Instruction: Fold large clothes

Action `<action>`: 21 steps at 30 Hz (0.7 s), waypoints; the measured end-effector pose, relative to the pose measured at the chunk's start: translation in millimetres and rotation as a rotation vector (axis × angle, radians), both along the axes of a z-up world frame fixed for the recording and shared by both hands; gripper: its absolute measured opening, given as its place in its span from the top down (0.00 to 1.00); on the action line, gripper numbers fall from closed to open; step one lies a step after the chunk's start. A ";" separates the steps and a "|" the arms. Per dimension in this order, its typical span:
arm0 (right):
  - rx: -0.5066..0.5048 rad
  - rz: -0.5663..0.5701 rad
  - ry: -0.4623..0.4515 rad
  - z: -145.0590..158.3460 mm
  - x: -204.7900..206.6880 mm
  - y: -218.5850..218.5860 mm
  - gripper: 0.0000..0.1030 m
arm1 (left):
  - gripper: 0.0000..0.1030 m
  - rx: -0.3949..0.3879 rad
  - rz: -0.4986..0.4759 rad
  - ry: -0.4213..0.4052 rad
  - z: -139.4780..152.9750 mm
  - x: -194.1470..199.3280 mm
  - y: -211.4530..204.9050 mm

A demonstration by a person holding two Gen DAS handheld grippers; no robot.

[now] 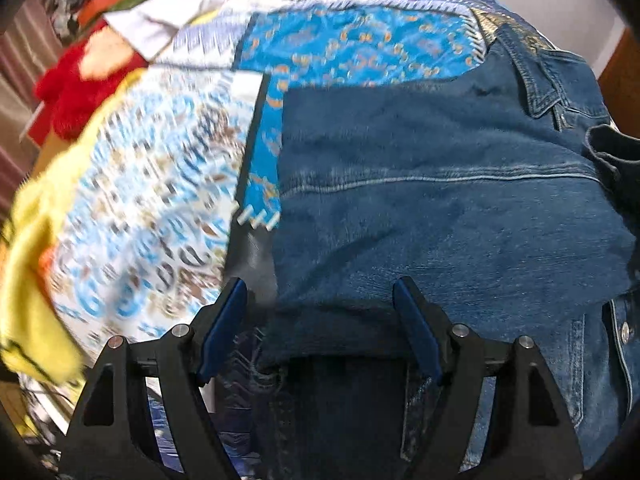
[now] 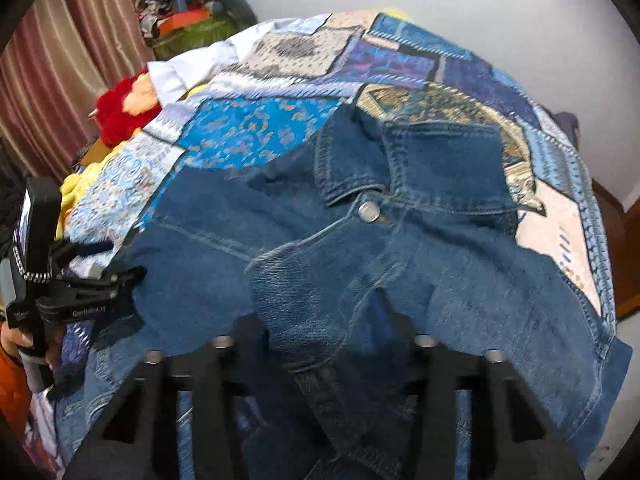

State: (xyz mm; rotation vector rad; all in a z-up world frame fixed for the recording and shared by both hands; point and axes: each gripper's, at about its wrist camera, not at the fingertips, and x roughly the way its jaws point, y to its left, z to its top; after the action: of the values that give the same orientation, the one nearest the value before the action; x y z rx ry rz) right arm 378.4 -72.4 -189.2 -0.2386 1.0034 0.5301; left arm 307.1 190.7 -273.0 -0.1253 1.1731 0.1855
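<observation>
Two blue-padded fingers (image 1: 224,320) of the left gripper (image 1: 320,328) stand well apart in the left wrist view, jaws spread wide, with nothing pinched between the pads. A fold of the dark blue denim jacket (image 1: 440,184) lies across the gap between them and runs down under the gripper's black frame. The jacket spreads over the right and middle of this view, its seam running across and a stitched collar flap near the upper right. Under it lies a patchwork quilt of blue, white and patterned squares (image 1: 352,48), which covers the surface to the left and above. A yellow cloth (image 1: 28,280) sits at the quilt's left edge, and a red fluffy fabric (image 1: 76,92) lies beyond it at upper left. This side of the view is blurred.

From the right wrist view, the same denim jacket (image 2: 400,240) lies on the quilt (image 2: 248,128), its collar up and a silver metal button (image 2: 368,212) showing just below the collar. A hanging fold of denim drapes over the right gripper (image 2: 324,344) and hides its fingertips, so I cannot tell whether its jaws are apart or closed on the cloth. The left gripper (image 2: 116,280) shows at the left edge, touching the jacket's edge. Striped brown curtains (image 2: 80,60) hang behind, beside a white wall (image 2: 500,20).
</observation>
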 end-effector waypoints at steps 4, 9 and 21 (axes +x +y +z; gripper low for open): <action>0.058 -0.054 -0.033 22.2 -3.8 -25.2 0.79 | 0.25 0.041 -0.008 -0.006 -2.9 -2.7 -5.6; 0.082 -0.108 -0.073 46.4 -15.9 -63.6 0.81 | 0.25 0.078 -0.018 -0.005 -2.8 -4.7 -10.8; 0.048 -0.311 -0.026 20.9 -46.3 -155.1 0.84 | 0.20 0.115 0.002 0.006 -3.8 -3.9 -9.4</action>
State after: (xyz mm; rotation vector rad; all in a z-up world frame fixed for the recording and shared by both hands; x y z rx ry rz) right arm 332.1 -227.5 -168.3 -0.0439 0.9790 0.2670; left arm 303.2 181.2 -276.7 -0.0250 1.1658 0.2548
